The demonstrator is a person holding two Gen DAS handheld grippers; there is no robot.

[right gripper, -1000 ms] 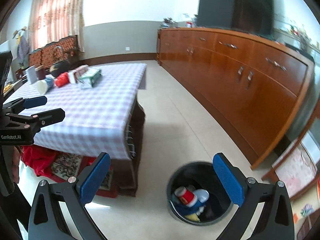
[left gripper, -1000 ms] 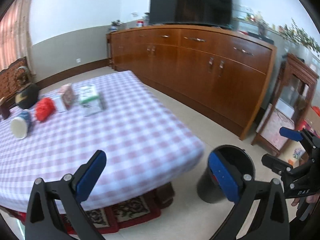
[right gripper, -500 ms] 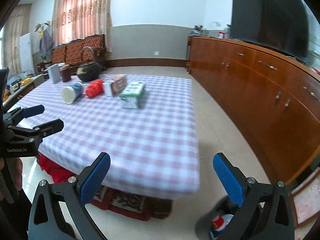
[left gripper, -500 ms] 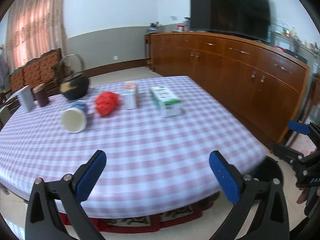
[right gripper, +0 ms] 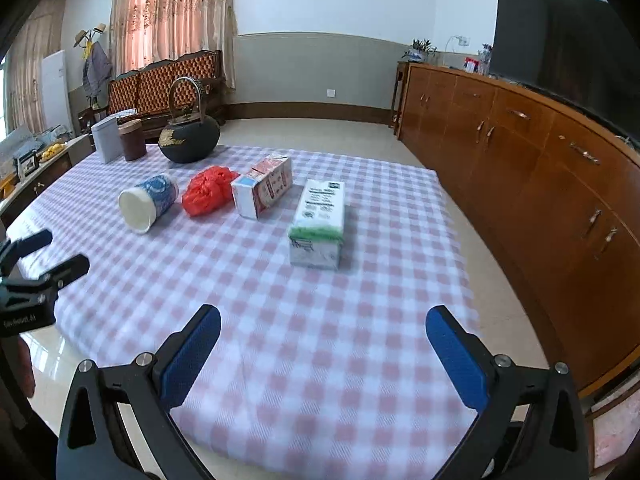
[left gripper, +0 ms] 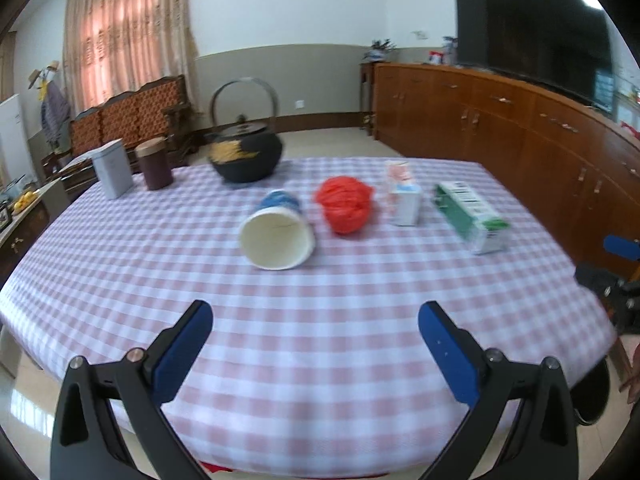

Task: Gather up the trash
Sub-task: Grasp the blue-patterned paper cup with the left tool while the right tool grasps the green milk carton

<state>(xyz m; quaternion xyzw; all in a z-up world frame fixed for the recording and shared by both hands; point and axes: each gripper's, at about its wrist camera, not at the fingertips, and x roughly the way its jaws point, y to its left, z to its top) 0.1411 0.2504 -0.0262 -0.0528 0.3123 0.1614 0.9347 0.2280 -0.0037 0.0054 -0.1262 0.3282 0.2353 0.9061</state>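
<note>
left wrist view, both jaws released over checked table near edge, paper cup well ahead

home living room | TV on wooden sideboard | curtains | carved bench | checked-cloth table

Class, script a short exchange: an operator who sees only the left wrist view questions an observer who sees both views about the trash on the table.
Operator: I see just one blue pad at my right edge. Is the right gripper open?
Observer: Yes, it is open and empty, above the near edge of the table.
Operator: What lies straight ahead of it?
Observer: The green-and-white carton, lying flat, nearer to it than the other trash.
</note>
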